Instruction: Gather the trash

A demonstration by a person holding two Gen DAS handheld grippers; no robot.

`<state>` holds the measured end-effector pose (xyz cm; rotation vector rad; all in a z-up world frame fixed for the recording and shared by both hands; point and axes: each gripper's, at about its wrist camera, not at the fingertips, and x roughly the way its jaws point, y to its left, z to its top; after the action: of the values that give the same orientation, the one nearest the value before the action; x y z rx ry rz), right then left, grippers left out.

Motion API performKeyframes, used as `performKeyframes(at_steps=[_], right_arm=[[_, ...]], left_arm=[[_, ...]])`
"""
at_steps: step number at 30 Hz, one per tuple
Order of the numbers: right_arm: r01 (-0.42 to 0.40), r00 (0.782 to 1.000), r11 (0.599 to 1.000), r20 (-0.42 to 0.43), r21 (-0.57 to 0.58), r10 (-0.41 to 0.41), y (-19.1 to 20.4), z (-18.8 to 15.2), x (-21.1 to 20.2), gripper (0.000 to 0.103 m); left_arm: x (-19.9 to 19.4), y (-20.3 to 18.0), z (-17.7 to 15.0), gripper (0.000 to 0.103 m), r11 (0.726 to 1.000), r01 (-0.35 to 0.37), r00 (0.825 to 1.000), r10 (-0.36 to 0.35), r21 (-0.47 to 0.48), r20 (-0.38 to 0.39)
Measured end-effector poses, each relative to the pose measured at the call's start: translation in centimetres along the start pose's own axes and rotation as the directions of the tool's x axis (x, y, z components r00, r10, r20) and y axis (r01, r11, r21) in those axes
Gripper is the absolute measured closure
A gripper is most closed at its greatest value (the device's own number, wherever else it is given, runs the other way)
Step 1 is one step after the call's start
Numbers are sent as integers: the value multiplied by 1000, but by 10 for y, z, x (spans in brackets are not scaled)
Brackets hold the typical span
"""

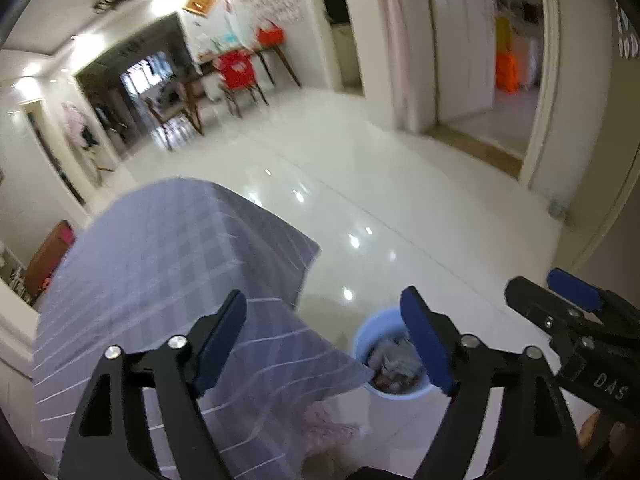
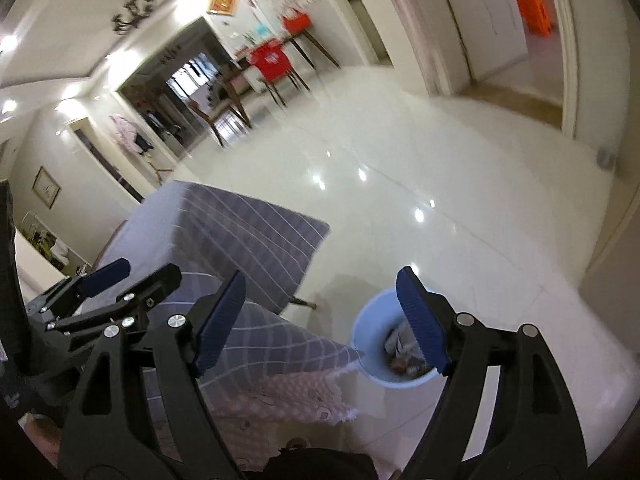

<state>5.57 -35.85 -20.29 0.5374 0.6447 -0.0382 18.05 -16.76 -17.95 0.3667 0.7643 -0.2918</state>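
both grippers hang above the near corner of a worktop (image 1: 160,248) draped in a grey checked cloth (image 2: 248,232), pointing down toward the floor (image 1: 400,184) past that corner. the left gripper (image 1: 324,344) has its jaws wide apart with nothing between the blue pads (image 1: 426,340); through the gap show the cloth edge and the bin below. the right gripper (image 2: 322,320) stands the same, jaws wide and empty, its pads (image 2: 418,320) clear of everything. each gripper shows in the other's view: the right one at the right edge of the left wrist view, the left one at the left edge of the right wrist view, the two close side by side.

the bin (image 2: 372,320), pale blue and round, stands on the white glossy floor just off the worktop's near corner, upright and open at the top. inside lies the trash (image 2: 400,354), a heap of crumpled pale and brownish scraps, too blurred to tell apart. a pink patterned cloth (image 2: 292,396) hangs under the grey one at the near edge, beside the bin.

far across the floor stand a wooden table and a red chair (image 1: 236,68), and an open door (image 1: 464,36) at the right.
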Motion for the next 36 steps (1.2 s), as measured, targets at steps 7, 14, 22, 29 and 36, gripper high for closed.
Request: performKeyframes(at_steps=[7,14,22,29,36], right_arm=[[-35,990,993,131,-116,50,59,3,-80,21],[-45,964,977,248,-206,96,100,-2,-154,16],[-54,927,959,343,-277,151,120,-12,-217,15],[-52,906,949,386,-310,176,126,-20,-252,13],[-57,890,939,408,-338,201,136,-27,-266,12]], left_arm=[[-100,42,-5,12,992,-86,985,99,-94,141],[-190,70,-17,11,979,-116,955,156,-168,253],[-259,73,-30,9,971,-125,913,193,-205,360],[-302,70,-42,9,965,-131,879,219,-229,423],[-325,65,-46,9,962,-143,859,237,-230,454]])
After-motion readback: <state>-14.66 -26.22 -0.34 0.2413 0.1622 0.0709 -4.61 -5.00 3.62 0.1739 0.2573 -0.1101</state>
